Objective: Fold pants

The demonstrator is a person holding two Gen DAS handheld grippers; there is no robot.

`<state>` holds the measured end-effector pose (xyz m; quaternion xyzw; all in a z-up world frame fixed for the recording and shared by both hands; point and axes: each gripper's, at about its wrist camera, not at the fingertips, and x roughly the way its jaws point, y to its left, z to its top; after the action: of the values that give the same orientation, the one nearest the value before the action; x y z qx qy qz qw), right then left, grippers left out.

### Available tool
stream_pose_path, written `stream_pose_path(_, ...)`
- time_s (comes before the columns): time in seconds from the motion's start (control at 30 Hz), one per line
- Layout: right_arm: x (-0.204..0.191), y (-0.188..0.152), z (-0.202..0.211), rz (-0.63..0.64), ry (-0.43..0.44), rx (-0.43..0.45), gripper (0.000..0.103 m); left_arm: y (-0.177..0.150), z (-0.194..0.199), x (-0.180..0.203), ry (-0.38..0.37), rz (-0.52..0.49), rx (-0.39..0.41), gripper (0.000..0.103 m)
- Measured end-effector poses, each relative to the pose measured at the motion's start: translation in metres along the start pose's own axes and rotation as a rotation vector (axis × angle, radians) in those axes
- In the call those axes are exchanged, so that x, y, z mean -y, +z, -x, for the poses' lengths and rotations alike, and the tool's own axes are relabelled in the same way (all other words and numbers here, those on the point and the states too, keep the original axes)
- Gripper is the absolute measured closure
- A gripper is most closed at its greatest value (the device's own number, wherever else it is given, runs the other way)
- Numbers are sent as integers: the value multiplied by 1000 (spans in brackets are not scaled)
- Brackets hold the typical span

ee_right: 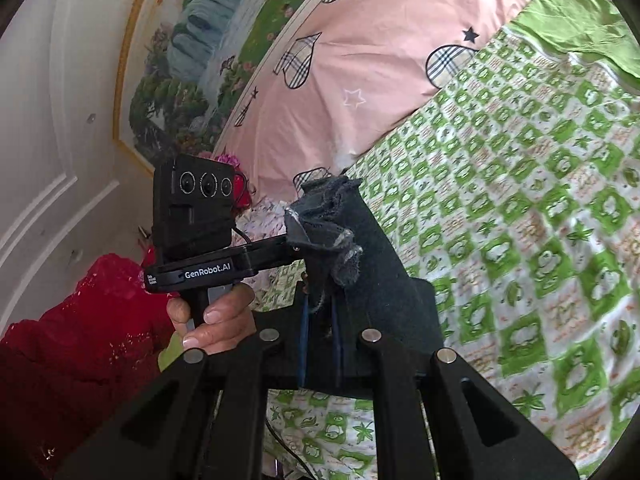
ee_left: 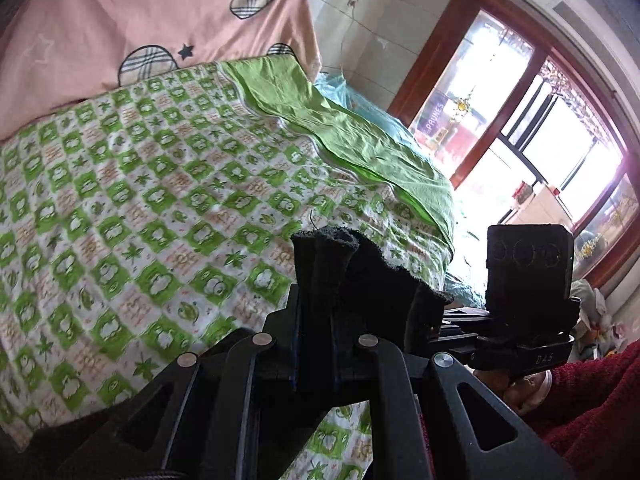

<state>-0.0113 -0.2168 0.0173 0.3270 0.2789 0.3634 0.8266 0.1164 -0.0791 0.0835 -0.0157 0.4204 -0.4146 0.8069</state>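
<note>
The pants are dark grey-black fabric. In the left wrist view a bunched edge of the pants (ee_left: 360, 268) sticks up between the shut fingers of my left gripper (ee_left: 320, 280), held above the bed. In the right wrist view my right gripper (ee_right: 320, 280) is shut on another frayed edge of the pants (ee_right: 360, 248), also lifted above the bed. The two grippers are close side by side: the right gripper's body (ee_left: 528, 280) shows just to the right in the left view, and the left gripper's body (ee_right: 196, 216) shows to the left in the right view. The rest of the pants is hidden below.
The bed has a green-and-white checked sheet (ee_left: 140, 200) with a plain green cloth (ee_left: 320, 120) at its far edge. A pink quilt with plaid hearts (ee_right: 380, 60) lies at the head. A window (ee_left: 540, 120) is on the right, a white door (ee_right: 48, 160) on the left. Red sleeves (ee_right: 80, 340) hold the handles.
</note>
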Motion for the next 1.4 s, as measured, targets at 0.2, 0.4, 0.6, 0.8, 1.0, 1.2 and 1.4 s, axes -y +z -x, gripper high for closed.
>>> stream_pose_path(0.2, -10, -14, -54, 25, 29, -120, 92, -39, 28, -38, 47, 97, 45, 93)
stream_pose_path(0.4, -7, -29, -89, 31, 3, -200, 92, -72, 33, -70, 82, 185, 44, 93)
stream_pose_path(0.6, -5, -46, -111, 42, -33, -274, 92, -102, 28, -91, 101, 265, 38, 93)
stream_pose_path(0.8, -7, -58, -128, 73, -77, -339, 91, -124, 28, -107, 152, 334, 31, 93)
stream_pose_path(1.0, -6, -63, -138, 74, -102, -377, 87, -140, 34, -114, 193, 391, 36, 93)
stream_pose_path(1.2, -6, -64, -141, 49, -84, -395, 79, -158, 47, -115, 237, 478, 77, 90)
stream_pose_path(1.4, -16, -67, -144, 60, -68, -426, 72, -179, 70, -110, 295, 543, 131, 78)
